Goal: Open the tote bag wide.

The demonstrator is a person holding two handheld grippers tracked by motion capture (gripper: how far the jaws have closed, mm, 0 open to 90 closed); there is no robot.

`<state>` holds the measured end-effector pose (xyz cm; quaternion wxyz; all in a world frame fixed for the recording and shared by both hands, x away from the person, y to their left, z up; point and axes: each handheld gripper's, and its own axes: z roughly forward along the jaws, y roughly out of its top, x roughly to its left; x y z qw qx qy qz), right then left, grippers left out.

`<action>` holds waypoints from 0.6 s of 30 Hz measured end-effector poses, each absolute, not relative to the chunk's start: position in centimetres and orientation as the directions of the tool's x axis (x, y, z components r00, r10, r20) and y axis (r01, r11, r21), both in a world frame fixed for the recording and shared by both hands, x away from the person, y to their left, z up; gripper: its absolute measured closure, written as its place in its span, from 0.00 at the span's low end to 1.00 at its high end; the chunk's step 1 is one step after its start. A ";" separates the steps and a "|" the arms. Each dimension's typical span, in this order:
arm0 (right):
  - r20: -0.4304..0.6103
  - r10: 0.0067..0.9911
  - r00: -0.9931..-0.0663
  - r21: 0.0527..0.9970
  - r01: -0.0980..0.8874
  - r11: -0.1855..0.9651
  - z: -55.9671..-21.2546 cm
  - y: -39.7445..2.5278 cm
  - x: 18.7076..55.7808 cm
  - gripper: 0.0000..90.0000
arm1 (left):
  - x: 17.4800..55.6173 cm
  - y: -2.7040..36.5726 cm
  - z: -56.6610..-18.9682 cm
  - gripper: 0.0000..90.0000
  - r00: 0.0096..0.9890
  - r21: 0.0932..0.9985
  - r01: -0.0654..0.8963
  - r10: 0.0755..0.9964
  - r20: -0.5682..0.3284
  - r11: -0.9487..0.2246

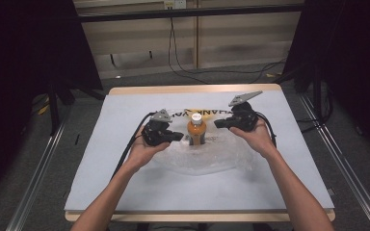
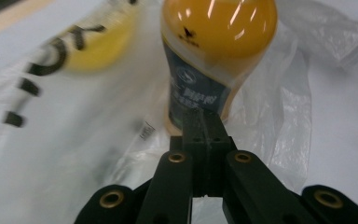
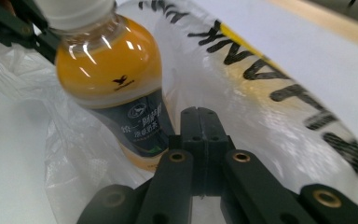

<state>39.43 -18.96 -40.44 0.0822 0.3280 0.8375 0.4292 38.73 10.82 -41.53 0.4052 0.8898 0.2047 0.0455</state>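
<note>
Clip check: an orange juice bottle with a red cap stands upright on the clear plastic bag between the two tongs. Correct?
Not quite. The orange juice bottle has a white cap, as the high view shows. It does stand upright on the clear plastic bag, between the left tongs and right tongs.

Cam setup: one overhead, two close-ups.
High view faces forward-down over the table (image 1: 125, 187); gripper views sit near, facing from opposite sides, sharing the bottle (image 1: 196, 131).

White-covered table (image 1: 125, 183), floor cables (image 1: 197, 72) beyond.
</note>
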 end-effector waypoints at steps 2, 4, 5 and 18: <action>0.147 0.614 -0.775 0.753 0.490 0.438 -40.5 -18.6 39.9 1.00 | 38.9 10.5 -41.8 1.00 0.917 0.717 0.318 0.394 -0.065 -0.621; 0.150 0.608 -0.780 0.695 0.520 0.496 -41.0 -17.6 41.3 1.00 | 39.6 9.9 -42.8 1.00 0.922 0.662 0.321 0.385 -0.052 -0.678; 0.146 0.602 -0.785 0.680 0.521 0.515 -41.1 -17.3 41.8 1.00 | 39.7 9.7 -43.2 1.00 0.912 0.659 0.346 0.403 -0.070 -0.668; 0.230 0.550 -0.803 0.472 0.586 0.659 -45.6 -13.5 44.8 1.00 | 38.5 8.7 -46.2 1.00 0.924 0.601 0.350 0.368 -0.099 -0.718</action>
